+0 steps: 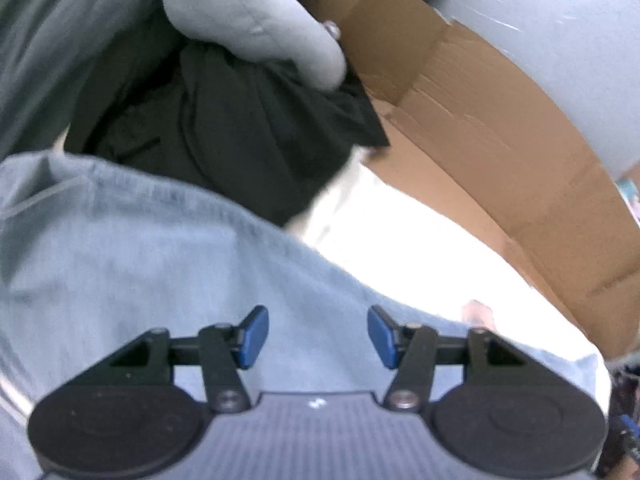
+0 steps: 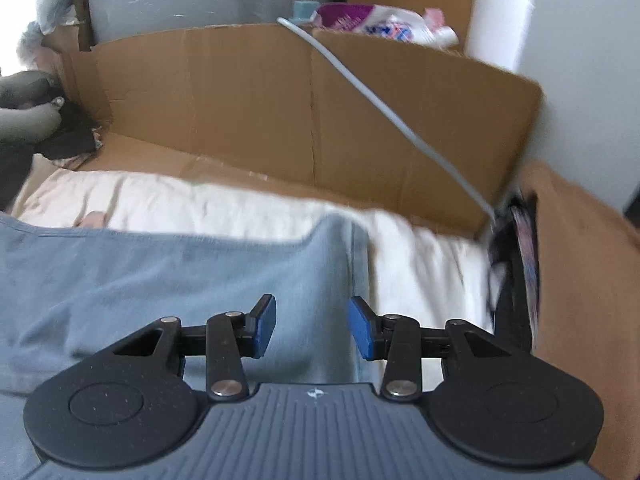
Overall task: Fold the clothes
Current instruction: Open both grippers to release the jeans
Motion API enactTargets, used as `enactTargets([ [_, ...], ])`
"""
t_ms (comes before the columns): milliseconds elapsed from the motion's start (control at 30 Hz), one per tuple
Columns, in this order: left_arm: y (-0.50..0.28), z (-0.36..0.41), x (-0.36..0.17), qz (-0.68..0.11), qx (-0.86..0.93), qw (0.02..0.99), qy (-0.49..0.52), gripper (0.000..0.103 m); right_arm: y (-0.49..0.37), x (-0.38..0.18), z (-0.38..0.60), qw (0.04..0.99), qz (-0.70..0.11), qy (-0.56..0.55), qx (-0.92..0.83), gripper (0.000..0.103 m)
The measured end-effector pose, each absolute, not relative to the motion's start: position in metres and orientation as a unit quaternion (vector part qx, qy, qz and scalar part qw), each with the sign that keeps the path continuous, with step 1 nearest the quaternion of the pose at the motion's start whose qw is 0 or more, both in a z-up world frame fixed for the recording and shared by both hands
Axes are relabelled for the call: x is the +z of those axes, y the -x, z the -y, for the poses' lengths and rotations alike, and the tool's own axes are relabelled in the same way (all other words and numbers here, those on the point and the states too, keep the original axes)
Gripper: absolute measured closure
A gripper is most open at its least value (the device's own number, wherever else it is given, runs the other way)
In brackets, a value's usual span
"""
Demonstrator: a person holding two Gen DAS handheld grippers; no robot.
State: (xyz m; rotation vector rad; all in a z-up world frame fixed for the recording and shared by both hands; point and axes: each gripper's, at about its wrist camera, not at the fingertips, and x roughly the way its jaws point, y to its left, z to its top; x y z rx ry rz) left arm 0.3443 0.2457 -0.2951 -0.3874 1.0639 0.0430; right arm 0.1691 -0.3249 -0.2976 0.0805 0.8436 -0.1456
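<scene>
**Hovering over the blue garment, both jaws apart**

Starting nearest: the left gripper [image 1: 318, 336] has its blue pads spread with nothing between them, and the right gripper [image 2: 312, 326] stands the same way, parted and empty. Neither touches cloth. Directly below and ahead of both lies the light blue garment [image 1: 160, 264], spread flat, its far hem running crosswise in front of the jaws. In the right wrist view a seam or folded edge of the same garment [image 2: 352, 248] runs straight away from the gripper, just to the right of the gap between the pads, so the long axis there seems to lie along the line the jaws point (motion blur makes this a judgement only). That edge sits nearest the right gripper; the left one has plain cloth beneath it and the hem further off. A next grasp would probably mean coming down on the hem or on that edge.

Under the garment is a cream sheet [image 2: 200, 200], brightly lit. Beyond it, on the left side, a dark garment [image 1: 240, 132] lies bunched with a grey cushion [image 1: 248, 12] on top. Cardboard walls [image 2: 240, 96] close off the far side, a grey cable [image 2: 380, 100] slants across them, and a printed plastic packet [image 2: 380, 24] sits behind.
</scene>
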Motion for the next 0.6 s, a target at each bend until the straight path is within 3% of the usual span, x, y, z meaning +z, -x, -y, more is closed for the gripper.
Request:
enactTargets([
  [233, -0.269, -0.246, -0.279, -0.461, 0.028, 0.865, 0.195, 0.042, -0.121, -0.316, 0.291, 0.892, -0.440, -0.102, 0.001, 0.054],
  [600, -0.170, -0.292, -0.307, -0.477, 0.169, 0.827, 0.248, 0.041, -0.120, -0.364, 0.272, 0.862, -0.487, -0.136, 0.020, 0.054],
])
